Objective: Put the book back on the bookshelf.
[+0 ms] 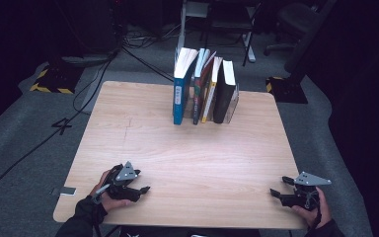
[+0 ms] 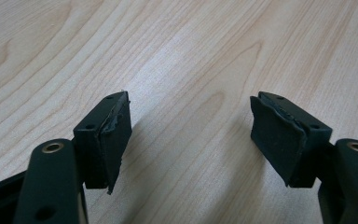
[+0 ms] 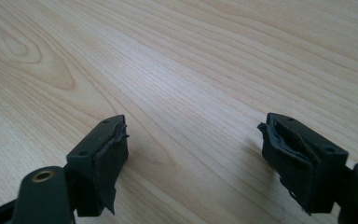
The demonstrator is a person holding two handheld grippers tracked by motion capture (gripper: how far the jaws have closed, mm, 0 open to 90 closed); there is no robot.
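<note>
A row of several upright books (image 1: pixel 205 91) stands in a wire holder at the far middle of the wooden table (image 1: pixel 187 148). My left gripper (image 1: pixel 142 187) rests near the front left edge, held in a hand, jaws apart. In the left gripper view the left gripper (image 2: pixel 191 135) is open over bare wood. My right gripper (image 1: pixel 276 190) sits near the front right edge, far from the books. In the right gripper view the right gripper (image 3: pixel 193 149) is open with nothing between its worn black pads (image 3: pixel 289 158).
Around the table lies grey carpet with cables (image 1: pixel 79 98) trailing at the left. A desk frame and an office chair (image 1: pixel 301 24) stand in the dark behind. A black stand base (image 1: pixel 286 89) sits by the table's far right corner.
</note>
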